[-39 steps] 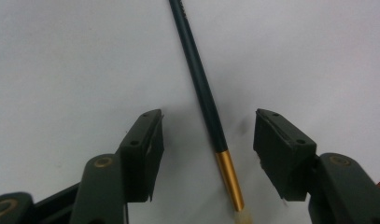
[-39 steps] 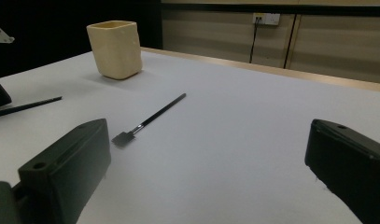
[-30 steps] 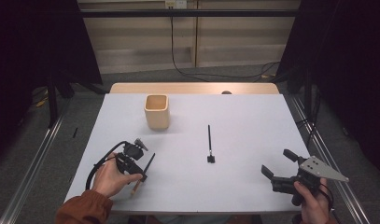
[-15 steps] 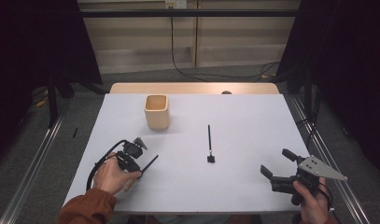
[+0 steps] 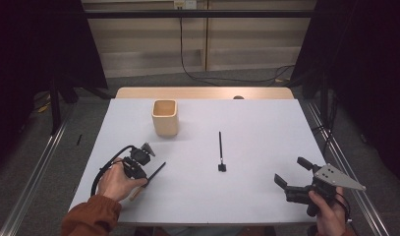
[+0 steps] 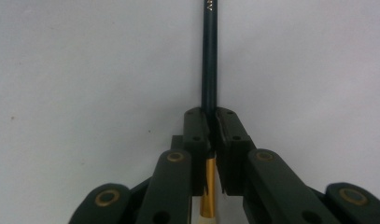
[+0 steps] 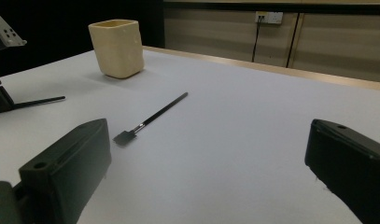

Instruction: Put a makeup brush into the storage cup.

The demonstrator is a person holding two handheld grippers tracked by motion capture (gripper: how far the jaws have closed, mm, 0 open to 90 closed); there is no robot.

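The left gripper is clamping a dark paintbrush near its gold collar, having just been closing on it, at the table's near left, likely for carrying to the beige cup. The right gripper is waiting wide open, aimed at a second brush lying mid-table.
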